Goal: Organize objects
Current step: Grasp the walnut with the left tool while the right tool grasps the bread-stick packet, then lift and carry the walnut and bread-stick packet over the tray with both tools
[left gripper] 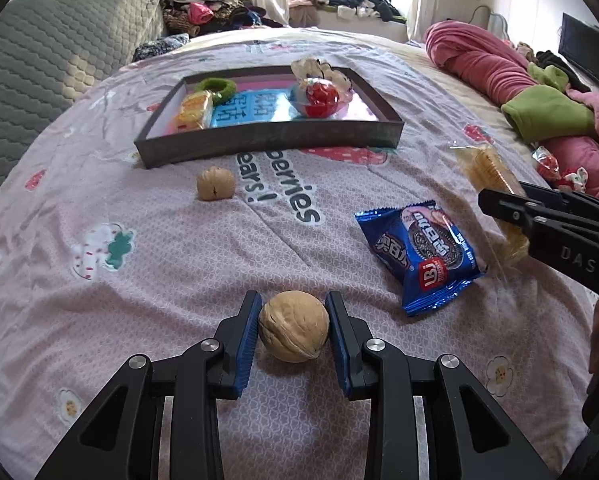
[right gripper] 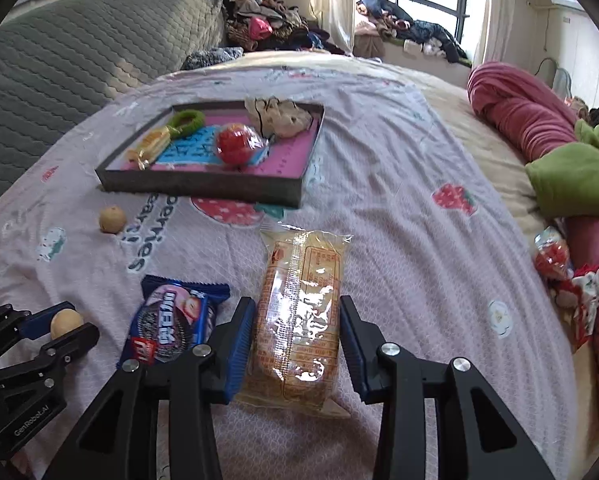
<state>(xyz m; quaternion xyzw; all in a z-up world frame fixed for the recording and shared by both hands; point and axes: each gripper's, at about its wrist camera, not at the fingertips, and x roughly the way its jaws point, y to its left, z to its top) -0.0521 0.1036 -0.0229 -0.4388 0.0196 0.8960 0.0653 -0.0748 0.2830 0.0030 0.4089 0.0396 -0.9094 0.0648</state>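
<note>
Evidently both jaws pinch loads bound for the tray (left gripper: 267,138) — left gripper (left gripper: 293,330) around a walnut (left gripper: 294,326), right gripper (right gripper: 295,340) around a cake pack (right gripper: 299,312).

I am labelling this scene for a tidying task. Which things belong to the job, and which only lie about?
Job:
- walnut in left gripper
- clear-wrapped cake in right gripper
- blue cookie packet
- second walnut
- tray

Lying about:
- pink blanket
- clothes pile
- grey headboard
</note>
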